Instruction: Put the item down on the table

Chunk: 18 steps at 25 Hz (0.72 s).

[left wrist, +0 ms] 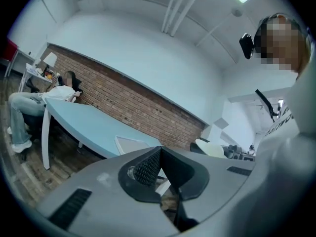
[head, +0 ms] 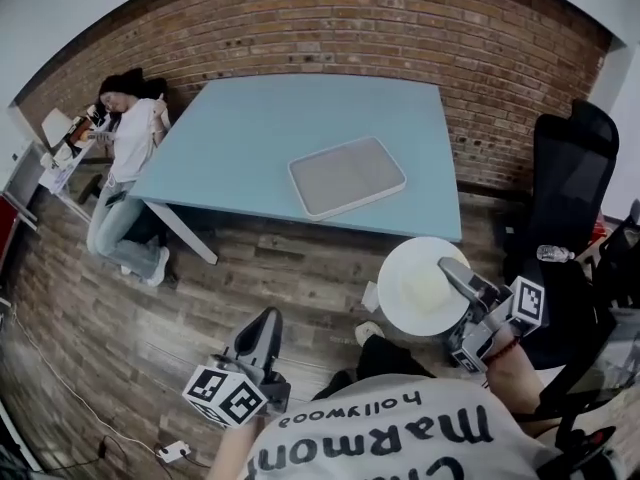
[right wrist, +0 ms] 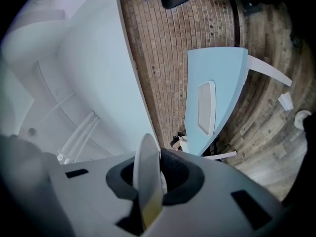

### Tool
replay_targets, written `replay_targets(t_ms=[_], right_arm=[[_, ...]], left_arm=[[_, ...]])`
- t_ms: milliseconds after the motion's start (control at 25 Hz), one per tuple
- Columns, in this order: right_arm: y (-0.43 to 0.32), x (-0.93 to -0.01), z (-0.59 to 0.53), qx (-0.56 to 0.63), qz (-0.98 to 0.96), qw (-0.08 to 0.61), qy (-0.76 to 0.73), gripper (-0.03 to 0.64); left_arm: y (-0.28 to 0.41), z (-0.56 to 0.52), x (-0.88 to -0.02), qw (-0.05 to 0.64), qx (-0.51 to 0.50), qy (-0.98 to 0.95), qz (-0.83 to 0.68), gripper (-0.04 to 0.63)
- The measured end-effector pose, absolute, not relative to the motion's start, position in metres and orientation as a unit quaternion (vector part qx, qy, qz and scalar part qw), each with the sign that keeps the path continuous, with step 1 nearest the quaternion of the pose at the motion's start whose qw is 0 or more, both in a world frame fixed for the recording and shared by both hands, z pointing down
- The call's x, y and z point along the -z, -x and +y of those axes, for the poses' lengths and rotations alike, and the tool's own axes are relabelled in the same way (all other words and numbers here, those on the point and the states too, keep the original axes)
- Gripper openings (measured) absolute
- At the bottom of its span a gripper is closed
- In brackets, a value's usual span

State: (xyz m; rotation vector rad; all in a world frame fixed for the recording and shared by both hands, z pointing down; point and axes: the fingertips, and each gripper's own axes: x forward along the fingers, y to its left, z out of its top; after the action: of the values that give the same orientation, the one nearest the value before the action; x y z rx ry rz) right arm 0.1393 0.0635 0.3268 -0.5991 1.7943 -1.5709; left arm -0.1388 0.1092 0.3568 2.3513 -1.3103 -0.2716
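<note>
Jaws of the right gripper (head: 450, 270) are closed on the rim of a white round plate (right wrist: 147, 181). In the right gripper view we see the plate edge-on as a thin smooth disc clamped between the two dark pads, with a faint yellowish tint near its lower edge. In the head view the plate is held in the air above the wood-plank floor (head: 250, 278), close to the near right corner of the table (head: 250, 138) and not resting on it. Jaws of the left gripper (left wrist: 159, 152) stand together with nothing between them, and one ribbed black pad shows at their meeting point. We note a cube with square black-and-white markers (head: 225, 396) on its body, low in the head view beside the person's printed white shirt (head: 400, 438). The table has a flat, matte, pale blue top on white legs. On it lies a rectangular tray (head: 347, 176) with rounded corners, a light rim and a grey inner surface, well apart from the plate. A rough red-brown brick wall (head: 330, 28) runs behind the table. A second person (head: 130, 148) sits at its far left end, and a black high-backed office chair (head: 565, 168) stands to the right.
</note>
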Motion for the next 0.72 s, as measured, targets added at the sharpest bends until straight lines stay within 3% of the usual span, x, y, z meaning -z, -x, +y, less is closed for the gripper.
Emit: replay_targets(t_ms=[720], right_arm=[[-0.089,-0.342,-0.088,0.643,0.696,0.274,0.161,0.052]], left_arm=[[0.167,0.037,-0.36,0.224,0.085,-0.792,-0.562,0.006]])
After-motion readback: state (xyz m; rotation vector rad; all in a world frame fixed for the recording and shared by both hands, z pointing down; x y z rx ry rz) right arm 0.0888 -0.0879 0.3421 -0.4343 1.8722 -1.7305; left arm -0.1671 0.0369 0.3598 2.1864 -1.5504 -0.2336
